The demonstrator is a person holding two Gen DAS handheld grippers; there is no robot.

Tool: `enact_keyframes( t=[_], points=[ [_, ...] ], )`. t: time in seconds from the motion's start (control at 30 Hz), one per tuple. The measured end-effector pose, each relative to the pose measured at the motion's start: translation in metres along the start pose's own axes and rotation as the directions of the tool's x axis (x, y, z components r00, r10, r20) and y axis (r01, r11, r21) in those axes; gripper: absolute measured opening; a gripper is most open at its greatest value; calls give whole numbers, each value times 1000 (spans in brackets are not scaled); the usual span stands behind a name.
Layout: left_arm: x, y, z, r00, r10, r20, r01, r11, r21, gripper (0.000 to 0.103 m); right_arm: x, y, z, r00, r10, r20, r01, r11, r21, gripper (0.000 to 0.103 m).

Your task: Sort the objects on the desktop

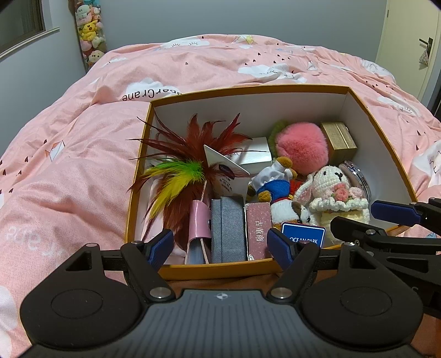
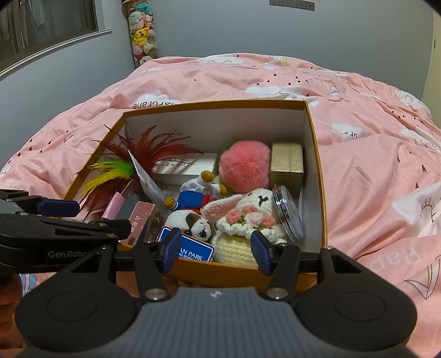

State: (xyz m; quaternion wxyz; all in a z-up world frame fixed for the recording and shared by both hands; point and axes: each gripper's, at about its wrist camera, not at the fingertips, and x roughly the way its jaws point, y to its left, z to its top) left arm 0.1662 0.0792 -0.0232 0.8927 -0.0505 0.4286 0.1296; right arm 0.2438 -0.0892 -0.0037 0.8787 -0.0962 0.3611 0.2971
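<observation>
A big orange box point(image 1: 386, 129) sat on a bed with a pink quilt point(image 1: 82, 165) that had white clouds on it, in a room with grey walls point(image 2: 330, 33), a window point(image 2: 41, 22) and a tall stack of plush toys point(image 2: 142, 33) in the corner. Inside the box lay red feathers point(image 1: 198, 135), a pink pom-pom point(image 2: 244, 165), a gold box point(image 2: 286, 162) and a knitted bunny point(image 2: 248, 217). The left gripper point(image 1: 220, 245) and the right gripper point(image 2: 216, 249) hung at the near edge of the box, both with fingers wide apart and holding nothing.
</observation>
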Motion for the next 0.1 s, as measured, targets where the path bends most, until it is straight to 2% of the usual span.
enact_keyframes(
  t=[0.1],
  points=[
    [0,0,0,1000,-2,0,2,1000,-1,88,0,0,0,1000,0,0,0,1000,1,58]
  ],
)
